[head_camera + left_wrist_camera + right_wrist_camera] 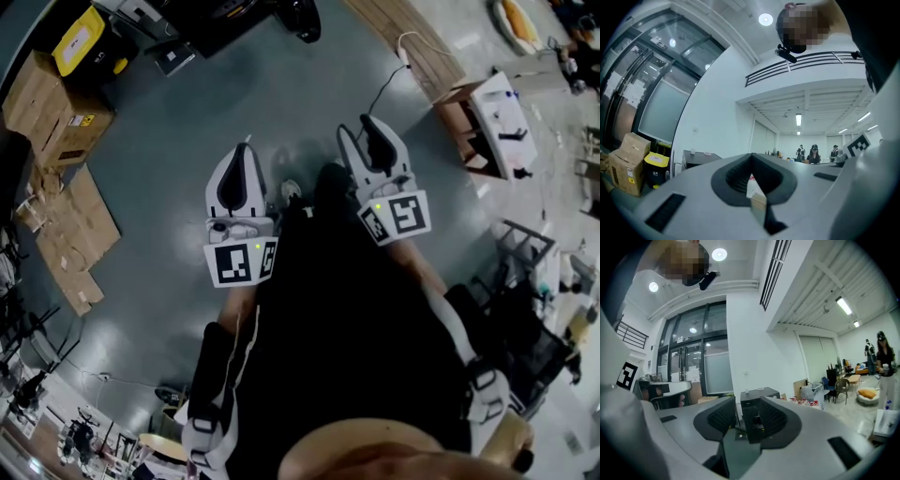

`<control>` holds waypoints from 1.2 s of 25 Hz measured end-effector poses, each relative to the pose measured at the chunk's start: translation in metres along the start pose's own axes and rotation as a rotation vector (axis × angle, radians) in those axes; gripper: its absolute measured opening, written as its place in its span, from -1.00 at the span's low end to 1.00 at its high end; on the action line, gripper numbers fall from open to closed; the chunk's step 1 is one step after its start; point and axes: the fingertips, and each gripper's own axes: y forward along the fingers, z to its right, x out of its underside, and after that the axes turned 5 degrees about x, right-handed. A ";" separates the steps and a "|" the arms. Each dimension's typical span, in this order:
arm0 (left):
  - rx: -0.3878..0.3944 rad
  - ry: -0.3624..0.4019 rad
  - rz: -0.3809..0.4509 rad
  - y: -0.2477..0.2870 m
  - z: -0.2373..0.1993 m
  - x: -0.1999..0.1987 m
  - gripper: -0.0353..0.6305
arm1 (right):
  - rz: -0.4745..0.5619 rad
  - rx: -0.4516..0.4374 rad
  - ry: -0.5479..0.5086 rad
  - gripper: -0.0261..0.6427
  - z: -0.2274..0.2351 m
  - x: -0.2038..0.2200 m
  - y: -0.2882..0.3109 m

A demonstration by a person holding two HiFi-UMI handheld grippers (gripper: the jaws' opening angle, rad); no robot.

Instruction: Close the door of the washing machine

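Note:
No washing machine or its door can be made out in any view. In the head view both grippers are held out level in front of the person, over a grey floor [281, 84]. The left gripper [246, 150] has its two jaws together with nothing between them; in its own view the left gripper [752, 164] shows only a thin slit. The right gripper [360, 131] stands open and empty. Through the gap of the right gripper [740, 405] I see a dark box-shaped unit [759, 394] against a white wall, well beyond the jaws.
Cardboard boxes [52, 103], a yellow-lidded bin [80, 37] and flattened cardboard [70, 234] lie at the left. A white and wood table [497, 122] and a cable [389, 80] are at the right. Chairs [841, 387] and people [813, 152] are far off.

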 end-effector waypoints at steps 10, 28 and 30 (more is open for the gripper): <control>-0.022 -0.009 -0.006 0.058 -0.018 0.016 -0.88 | -0.018 -0.029 0.007 -0.47 0.031 0.012 0.064; -0.110 -0.024 -0.032 0.306 -0.086 0.018 -0.88 | -0.083 -0.105 -0.056 -0.47 0.167 0.007 0.308; -0.118 -0.015 -0.052 0.323 -0.089 0.024 -0.88 | -0.101 -0.105 -0.055 -0.47 0.179 0.017 0.328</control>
